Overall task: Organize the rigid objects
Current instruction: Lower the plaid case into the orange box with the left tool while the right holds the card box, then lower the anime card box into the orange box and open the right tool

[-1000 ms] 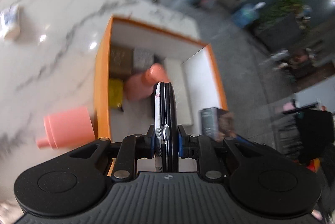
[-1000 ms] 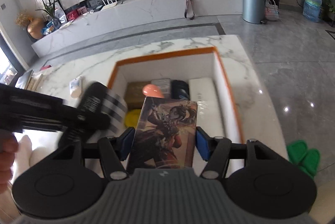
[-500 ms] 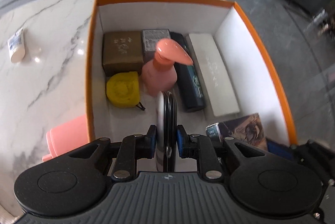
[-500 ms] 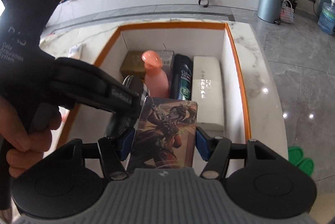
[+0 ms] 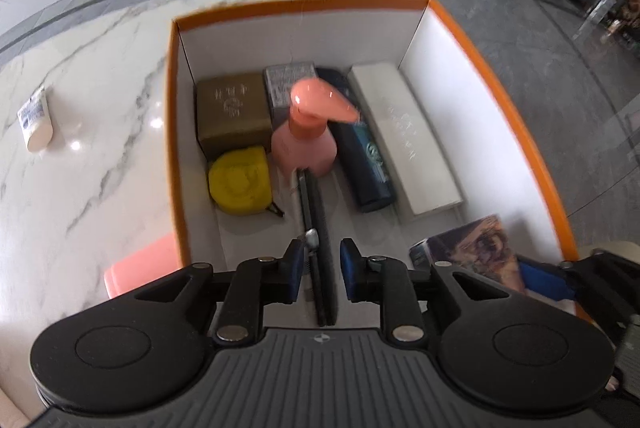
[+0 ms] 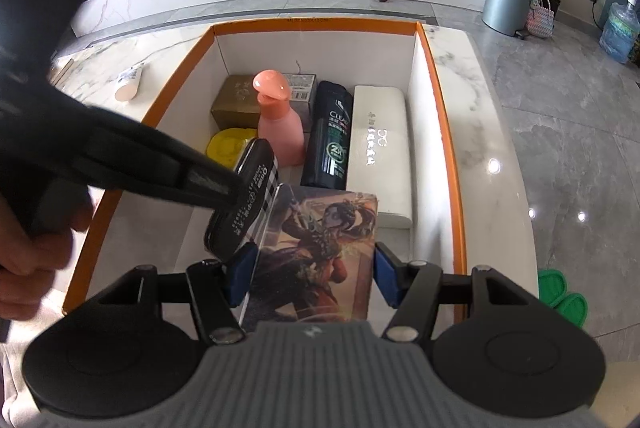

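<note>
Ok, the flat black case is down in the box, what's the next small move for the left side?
Probably lift the left hand-held gripper straight up. Its jaws are opening, with a gap at each pad, and the flat black case stands on edge between them in the orange box, close to the pink pump bottle.

Both fisheye views look steeply down from close above into the orange-rimmed box (image 5: 173, 132) (image 6: 440, 132) on the marble bench (image 5: 100, 132) (image 6: 480, 100), facing the room's far wall; both share the pink pump bottle (image 5: 304, 144) (image 6: 280, 132)
</note>
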`<state>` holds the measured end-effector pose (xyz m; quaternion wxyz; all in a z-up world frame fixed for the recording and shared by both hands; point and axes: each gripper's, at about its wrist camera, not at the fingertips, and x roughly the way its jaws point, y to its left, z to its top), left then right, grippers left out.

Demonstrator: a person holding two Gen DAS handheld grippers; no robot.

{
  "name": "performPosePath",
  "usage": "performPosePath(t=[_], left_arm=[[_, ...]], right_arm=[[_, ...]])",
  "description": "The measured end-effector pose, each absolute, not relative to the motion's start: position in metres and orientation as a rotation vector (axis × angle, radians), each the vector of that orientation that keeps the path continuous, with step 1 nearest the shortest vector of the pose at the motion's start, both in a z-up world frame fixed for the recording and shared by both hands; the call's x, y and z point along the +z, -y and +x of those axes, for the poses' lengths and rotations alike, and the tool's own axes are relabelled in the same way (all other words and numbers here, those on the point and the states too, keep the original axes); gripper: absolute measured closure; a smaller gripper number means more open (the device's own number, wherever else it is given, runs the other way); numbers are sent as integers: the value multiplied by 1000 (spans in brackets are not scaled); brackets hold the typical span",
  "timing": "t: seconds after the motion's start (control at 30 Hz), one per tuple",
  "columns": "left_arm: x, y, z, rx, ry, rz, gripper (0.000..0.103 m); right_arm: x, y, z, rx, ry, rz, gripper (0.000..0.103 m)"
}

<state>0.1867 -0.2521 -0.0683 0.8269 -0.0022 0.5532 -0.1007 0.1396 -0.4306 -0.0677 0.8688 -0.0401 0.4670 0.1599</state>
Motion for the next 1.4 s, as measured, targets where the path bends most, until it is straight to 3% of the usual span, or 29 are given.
performPosePath(t=[0.07,0.37,0.63,0.97,1.4], left_arm=[[-57,243,184,-224,-1139,-36,62],[-24,194,175,-204,-1033,-173,57],[-45,161,178,-202,-1104,-310,54],[-67,143,179,-266,-1157,-435,74],[-77,137,181,-289,-1170,-498,76]], right_arm=[[-69,429,139,335,-983,-87,41],[-75,409,150,343,-1025,-102,40],[-87,392,165,354,-1094,-160,40],[-100,386,181,328,-1161,-149,40],[-110,371,183,319,-1229,-236,41]])
